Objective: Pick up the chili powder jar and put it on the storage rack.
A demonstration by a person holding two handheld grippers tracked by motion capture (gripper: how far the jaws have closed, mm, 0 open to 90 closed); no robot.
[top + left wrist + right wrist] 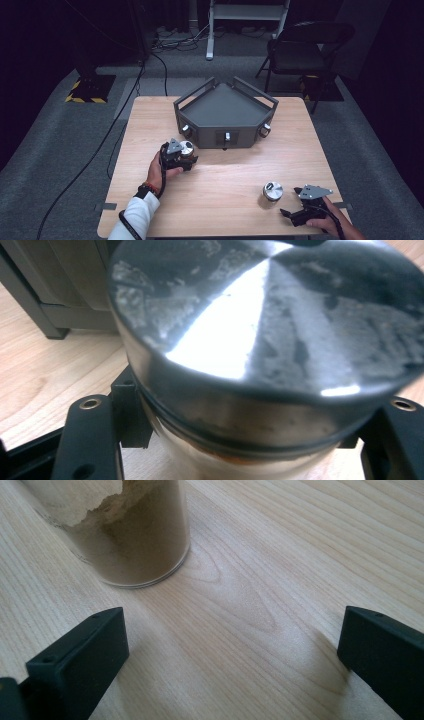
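Between the left claw (240,440) pads sits a round jar (260,340) (shiny steel lid).

I work in what looks like a dark recording studio or lab: black curtains close off the upper left and right of the frame, grey carpet (60,145) covers the floor, hazard tape (86,99) marks a stand's base, cables (175,40) trail beyond my wooden table (225,175), and a folding chair (300,50) waits at the upper right.

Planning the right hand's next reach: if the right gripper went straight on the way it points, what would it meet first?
Probably bare table; the right gripper stands open, and the powder jar sits left of its line.
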